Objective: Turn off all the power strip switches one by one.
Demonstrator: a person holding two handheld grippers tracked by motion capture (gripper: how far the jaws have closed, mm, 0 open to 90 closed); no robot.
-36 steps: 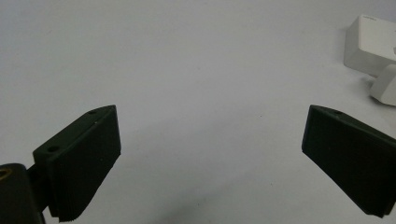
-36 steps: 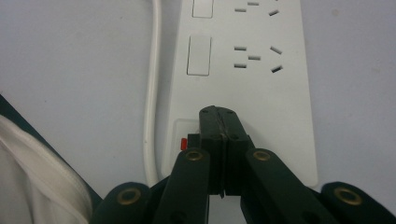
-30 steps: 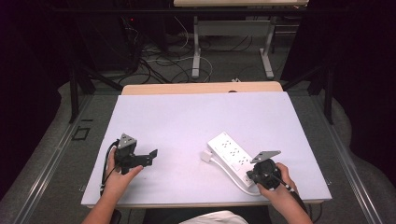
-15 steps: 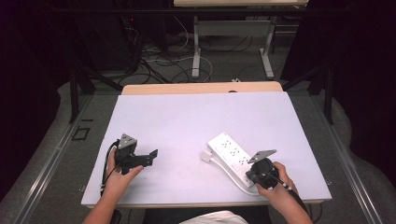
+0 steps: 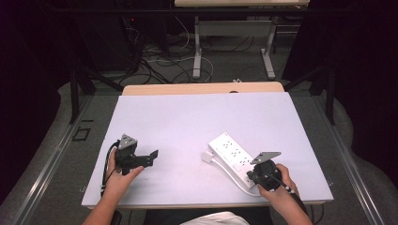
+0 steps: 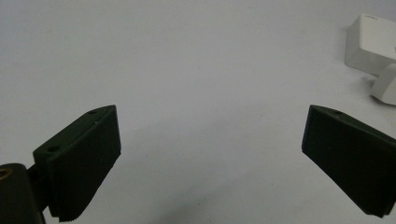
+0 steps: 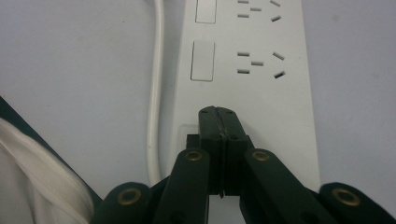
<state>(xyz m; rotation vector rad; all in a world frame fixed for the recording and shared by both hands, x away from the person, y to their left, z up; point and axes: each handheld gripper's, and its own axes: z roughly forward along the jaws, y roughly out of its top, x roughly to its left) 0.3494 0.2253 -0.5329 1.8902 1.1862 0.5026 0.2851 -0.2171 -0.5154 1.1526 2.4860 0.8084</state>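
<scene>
We see both forearms coming in low at the near edge. The left hand (image 5: 123, 174) holds the left gripper (image 5: 151, 158) level, pointing toward the right side, its 2 fingers (image 6: 79, 163) spread wide apart with nothing between. The right hand (image 5: 277, 180) holds the right gripper (image 7: 219, 122) tilted downward, its fingers (image 7: 210, 128) pressed together.

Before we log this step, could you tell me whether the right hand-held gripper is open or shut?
Shut: the right hand-held gripper has its jaws pressed together, tips over the power strip.

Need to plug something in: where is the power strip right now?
In the high view the power strip lies on the table's right half, its near end under the shut right gripper.
</scene>
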